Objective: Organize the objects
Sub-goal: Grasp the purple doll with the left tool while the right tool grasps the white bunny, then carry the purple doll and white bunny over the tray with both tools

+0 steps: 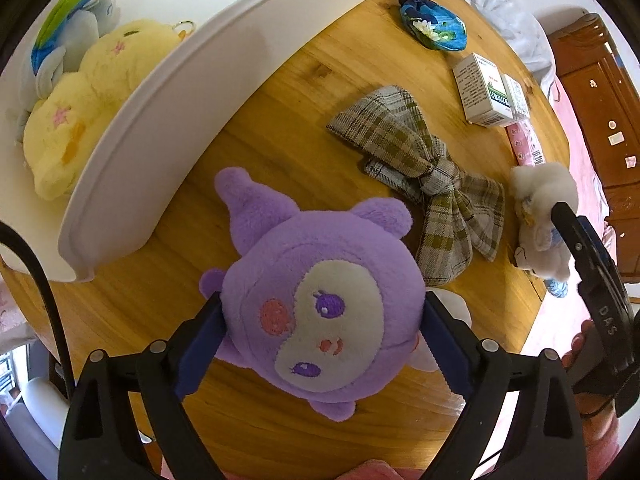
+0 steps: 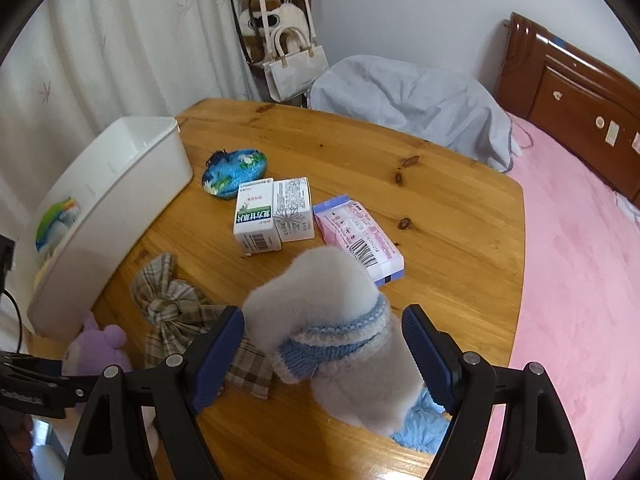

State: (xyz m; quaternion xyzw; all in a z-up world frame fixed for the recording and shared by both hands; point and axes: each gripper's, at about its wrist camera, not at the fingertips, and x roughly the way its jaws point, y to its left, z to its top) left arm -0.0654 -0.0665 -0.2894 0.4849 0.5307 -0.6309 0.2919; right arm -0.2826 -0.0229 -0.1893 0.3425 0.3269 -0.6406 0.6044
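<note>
Looking into a home bedroom: bed (image 2: 580, 280) lying under a pink cover beside a carved wooden headboard (image 2: 568, 92), white curtains (image 2: 120, 40) hanging along the wall, handbags (image 2: 294, 64) dangling from a rack in the corner, grey bedding (image 2: 408, 100) slumping behind a round wooden tabletop (image 2: 440, 208) carrying plush toys and medicine boxes (image 2: 272, 216).

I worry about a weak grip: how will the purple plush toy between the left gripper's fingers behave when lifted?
The purple plush toy looks soft and stuffed, so it will probably squash between the left gripper pads rather than slip. It is likely light for its size. Its round head fills the gap, and the ears may flop; breakage seems unlikely.
</note>
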